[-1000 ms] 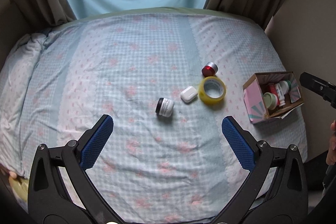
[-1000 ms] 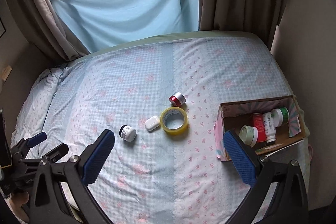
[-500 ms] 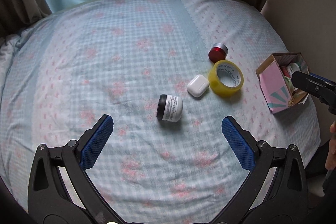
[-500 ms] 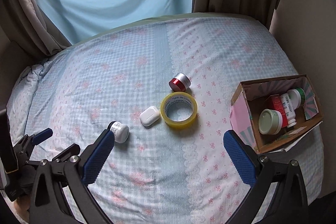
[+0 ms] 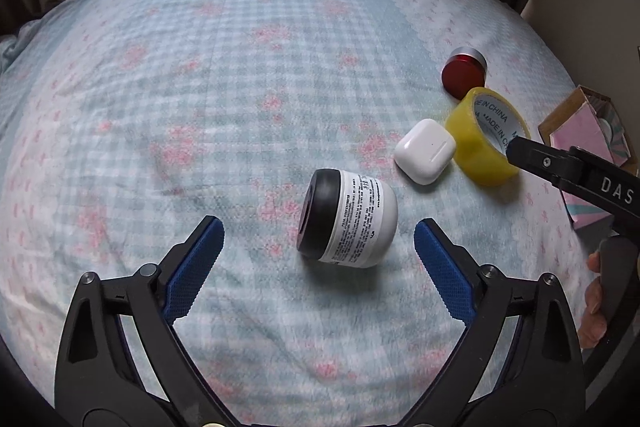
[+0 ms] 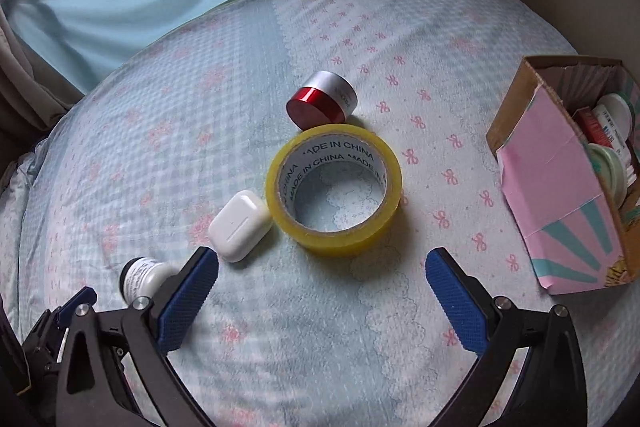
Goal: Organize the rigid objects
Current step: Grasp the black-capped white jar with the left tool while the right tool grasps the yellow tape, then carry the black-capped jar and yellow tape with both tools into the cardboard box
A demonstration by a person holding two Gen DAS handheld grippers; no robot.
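Lying loose on the bed [image 6: 160, 131] are a jar [image 5: 348, 223], earbud case [image 6: 240, 225], tape roll [image 6: 334, 239] and red tin [image 6: 320, 103], a few containers already in the box [image 6: 560, 211]; left gripper [image 5: 318, 251] closing empty, right gripper [image 6: 322, 287] wide

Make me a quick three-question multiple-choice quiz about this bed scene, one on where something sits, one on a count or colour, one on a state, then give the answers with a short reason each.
1. Where does the white earbud case lie?
A. inside the cardboard box
B. right beside the yellow tape roll
C. on top of the red jar

2. How many loose items lie on the bedspread outside the cardboard box?
A. two
B. four
C. six

3. How is the white jar with the black lid resting?
A. on its side
B. upright, lid up
C. upside down on its lid

Answers: 1 B, the case sits against the yellow tape roll. 2 B, the white jar, the case, the tape and the red jar. 3 A, the left wrist view shows its lid facing sideways, ahead of the left gripper, whose jaws are closing with nothing pressed yet.
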